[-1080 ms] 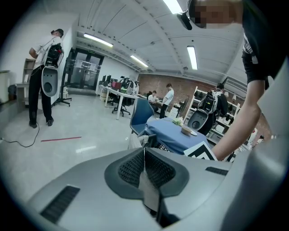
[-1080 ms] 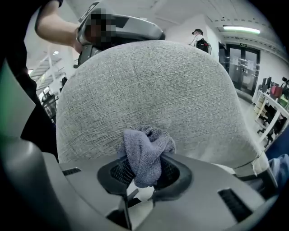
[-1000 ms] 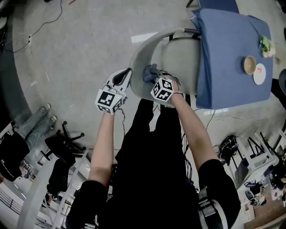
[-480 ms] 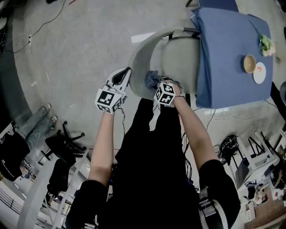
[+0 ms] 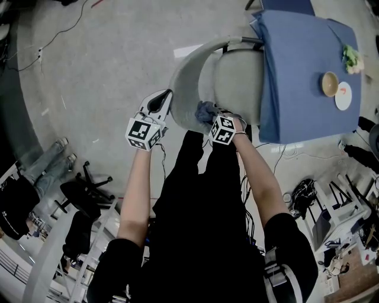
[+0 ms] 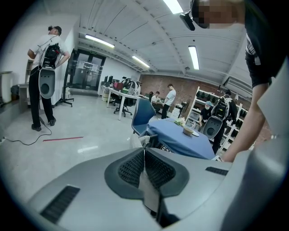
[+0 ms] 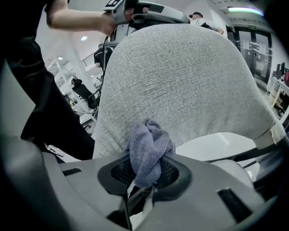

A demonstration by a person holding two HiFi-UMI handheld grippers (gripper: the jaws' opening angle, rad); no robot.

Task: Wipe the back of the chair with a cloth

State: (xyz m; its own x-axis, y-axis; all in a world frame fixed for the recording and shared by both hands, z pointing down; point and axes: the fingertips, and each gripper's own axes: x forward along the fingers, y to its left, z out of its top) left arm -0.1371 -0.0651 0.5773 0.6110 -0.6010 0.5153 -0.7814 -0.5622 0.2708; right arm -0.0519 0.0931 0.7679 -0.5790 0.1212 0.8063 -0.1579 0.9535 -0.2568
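The chair's grey fabric back [image 5: 185, 83] curves in front of me, and it fills the right gripper view [image 7: 180, 76]. A bunched blue-grey cloth [image 5: 205, 109] [image 7: 146, 151] presses against the lower part of that back. My right gripper [image 5: 209, 115] [image 7: 146, 170] is shut on the cloth. My left gripper [image 5: 166, 99] [image 6: 144, 153] sits at the back's top edge, jaws shut with nothing between the pads. It also shows above the chair back in the right gripper view [image 7: 144, 10].
A table under a blue cover [image 5: 302, 71] stands right behind the chair's seat [image 5: 237, 74], with a bowl [image 5: 330, 84] and a plate [image 5: 344, 97] on it. A black office chair [image 5: 80, 198] and cables lie on the floor. People stand across the room [image 6: 45, 76].
My right gripper has slid the cloth down the chair back, toward my body. The left gripper has stayed where it was.
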